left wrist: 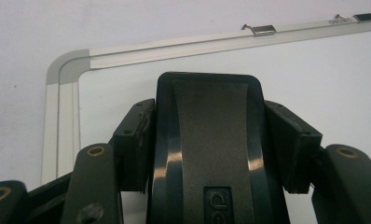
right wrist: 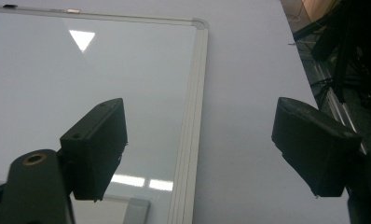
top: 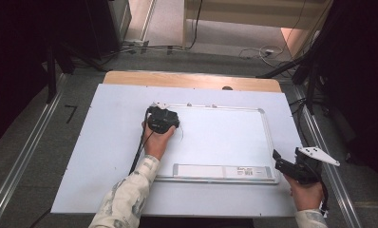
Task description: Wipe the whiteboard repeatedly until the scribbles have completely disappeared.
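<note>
Lying flat across most of the white table (top: 82,156), the whiteboard (top: 225,137) has its aluminium frame squared to the table edges and its pen tray (top: 222,172) along the near side. Two small metal hanging clips (left wrist: 263,30) sit on the far frame rail. In the high view the left gripper (top: 162,118) is over the board's far left corner, the person's left hand (top: 157,141) wrapped around its body. The left gripper view shows both jaws clenched on a black whiteboard eraser (left wrist: 209,144), which stands between the pads and points at the board's rounded corner; whether it touches the board surface I cannot tell. The right gripper (top: 291,166) hangs at the board's near right corner, off the frame, held by the right hand (top: 305,194). Its jaws are spread wide apart with nothing between them, one over the board and the other over bare table.
</note>
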`<action>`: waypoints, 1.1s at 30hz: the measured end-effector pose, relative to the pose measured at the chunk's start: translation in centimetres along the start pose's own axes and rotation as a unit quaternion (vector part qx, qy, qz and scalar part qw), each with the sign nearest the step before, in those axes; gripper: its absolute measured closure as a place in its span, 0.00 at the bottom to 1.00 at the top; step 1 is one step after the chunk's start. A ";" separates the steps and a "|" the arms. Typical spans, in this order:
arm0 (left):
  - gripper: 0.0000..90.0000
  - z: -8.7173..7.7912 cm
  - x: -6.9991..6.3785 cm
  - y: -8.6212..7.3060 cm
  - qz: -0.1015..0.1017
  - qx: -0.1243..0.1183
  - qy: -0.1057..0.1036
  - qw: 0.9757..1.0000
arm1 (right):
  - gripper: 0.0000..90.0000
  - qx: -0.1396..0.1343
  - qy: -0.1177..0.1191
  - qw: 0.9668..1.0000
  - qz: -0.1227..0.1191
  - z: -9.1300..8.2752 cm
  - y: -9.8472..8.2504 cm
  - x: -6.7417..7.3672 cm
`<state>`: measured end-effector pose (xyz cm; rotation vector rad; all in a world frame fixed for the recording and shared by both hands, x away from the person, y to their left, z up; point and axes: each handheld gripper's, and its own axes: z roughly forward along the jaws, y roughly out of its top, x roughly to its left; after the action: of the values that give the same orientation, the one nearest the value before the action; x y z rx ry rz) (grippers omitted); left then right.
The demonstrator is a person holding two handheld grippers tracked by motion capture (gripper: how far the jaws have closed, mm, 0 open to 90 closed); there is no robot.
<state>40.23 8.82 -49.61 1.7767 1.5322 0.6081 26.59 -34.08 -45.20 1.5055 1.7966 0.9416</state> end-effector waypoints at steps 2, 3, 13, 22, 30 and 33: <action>0.45 0.2 0.1 0.2 -0.003 -0.001 0.004 1.000 | 0.19 0.000 0.000 1.000 -0.001 0.0 0.0 0.0; 0.45 0.2 0.2 0.2 -0.003 -0.001 0.005 1.000 | 0.18 0.000 0.000 1.000 -0.001 0.0 0.0 0.0; 0.45 1.2 1.0 1.2 -0.010 -0.001 0.017 1.000 | 0.19 0.000 0.000 1.000 0.000 0.0 0.0 0.0; 0.45 1.7 0.9 1.7 -0.007 0.001 0.027 1.000 | 0.19 0.000 0.001 1.000 0.000 0.1 0.0 0.0; 0.45 2.0 0.5 1.9 -0.005 0.002 0.030 1.000 | 0.19 -0.001 0.002 1.000 -0.002 0.1 0.1 0.1; 0.45 2.0 0.1 1.9 -0.003 0.003 0.028 1.000 | 0.19 0.000 0.002 1.000 -0.002 0.2 0.1 0.1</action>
<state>42.98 8.42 -49.46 1.7729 1.5772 0.6568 26.81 -33.91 -45.23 1.4989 1.8022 0.9445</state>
